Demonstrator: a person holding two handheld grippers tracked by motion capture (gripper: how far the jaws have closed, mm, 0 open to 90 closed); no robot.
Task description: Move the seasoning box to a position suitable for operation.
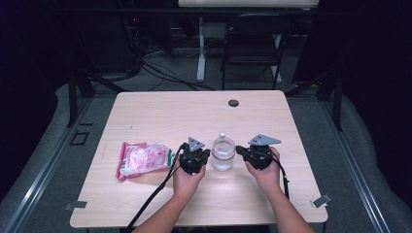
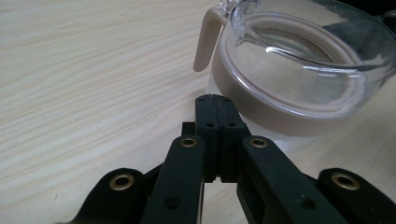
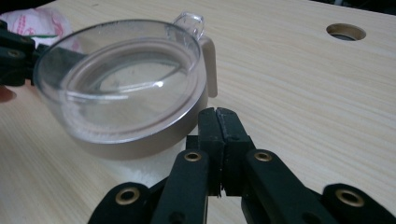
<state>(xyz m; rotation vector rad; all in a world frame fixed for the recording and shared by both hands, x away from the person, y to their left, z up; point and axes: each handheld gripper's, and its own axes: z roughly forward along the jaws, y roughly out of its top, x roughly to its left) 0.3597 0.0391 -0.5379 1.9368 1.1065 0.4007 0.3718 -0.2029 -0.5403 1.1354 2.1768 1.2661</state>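
Note:
A clear jar (image 1: 223, 153) with a transparent lid stands on the wooden table (image 1: 160, 111) between my two grippers. My left gripper (image 1: 209, 155) sits just left of it, jaws pressed together with nothing held, tips close to the jar (image 2: 299, 70). My right gripper (image 1: 239, 151) sits just right of it, jaws also together and empty, tips next to the jar's (image 3: 126, 88) beige rim. The lid has a small clear tab and a beige hinge strap (image 3: 208, 65). A pink and white snack bag (image 1: 144, 158) lies to the left of my left hand.
A round cable hole (image 1: 233, 103) is set in the table near its far edge. A black chair (image 1: 252, 43) and a white desk leg (image 1: 200, 48) stand beyond the table. Cables trail from both grippers toward the front edge.

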